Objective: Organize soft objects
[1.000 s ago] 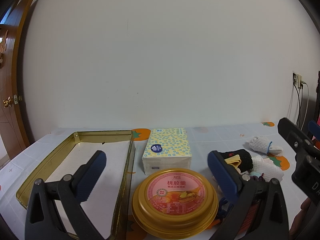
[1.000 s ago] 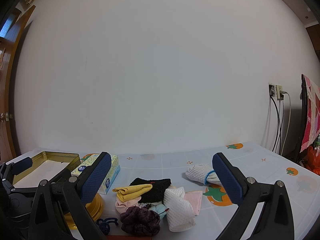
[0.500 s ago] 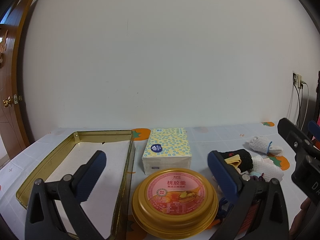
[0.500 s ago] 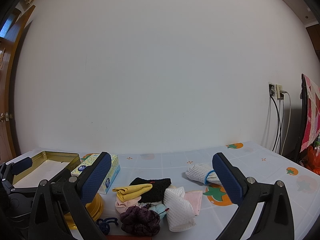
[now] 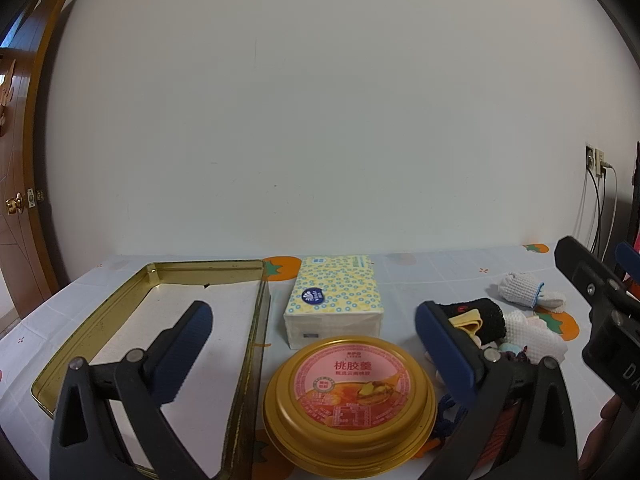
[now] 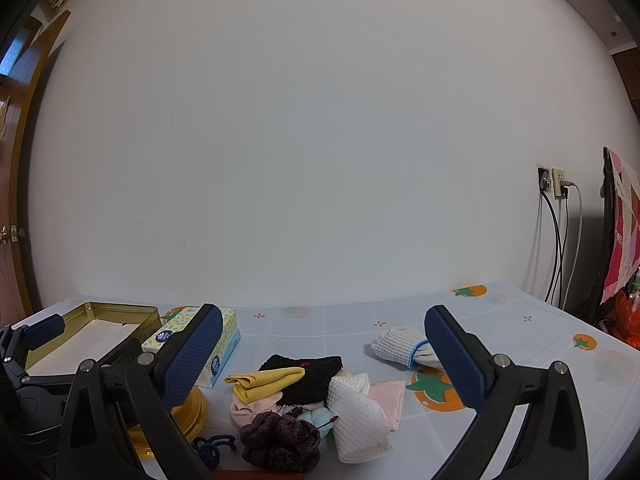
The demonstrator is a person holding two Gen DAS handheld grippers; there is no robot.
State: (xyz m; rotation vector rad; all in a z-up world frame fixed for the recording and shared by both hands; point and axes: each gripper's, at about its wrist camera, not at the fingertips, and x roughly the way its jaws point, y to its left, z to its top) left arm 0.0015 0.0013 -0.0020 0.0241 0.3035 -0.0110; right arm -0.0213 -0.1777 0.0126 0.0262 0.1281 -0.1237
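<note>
Both grippers hover low over the bench [image 6: 520, 360], and neither one carries anything: the left gripper [image 5: 316, 336] has its jaws spread wide, and the right gripper [image 6: 324, 344] also has its jaws spread wide, with nothing between them. The soft objects lie in a loose heap in front of the right gripper: a folded yellow cloth [image 6: 264, 382] rests on a black towel [image 6: 308, 376], a white waffle cloth [image 6: 358, 420] leans on a pink cloth [image 6: 390, 398], and a dark purple scrunchie [image 6: 280, 442] sits at the near edge, touching a small light blue ball [image 6: 320, 416]. A white knitted glove [image 6: 400, 346] lies apart, farther back and partly behind the right blue pad. I think the open gold tin tray [image 5: 120, 312] on the left side is the place where these things should go, because it is empty and stands ready beside the left gripper. Between the heap and the tray stand a pack of tissues [image 5: 336, 300] and a round gold lid [image 5: 348, 404], just beside the tray wall, so a carried cloth probably must pass over them. The task seems not yet started, since all soft pieces are outside the tray.
</note>
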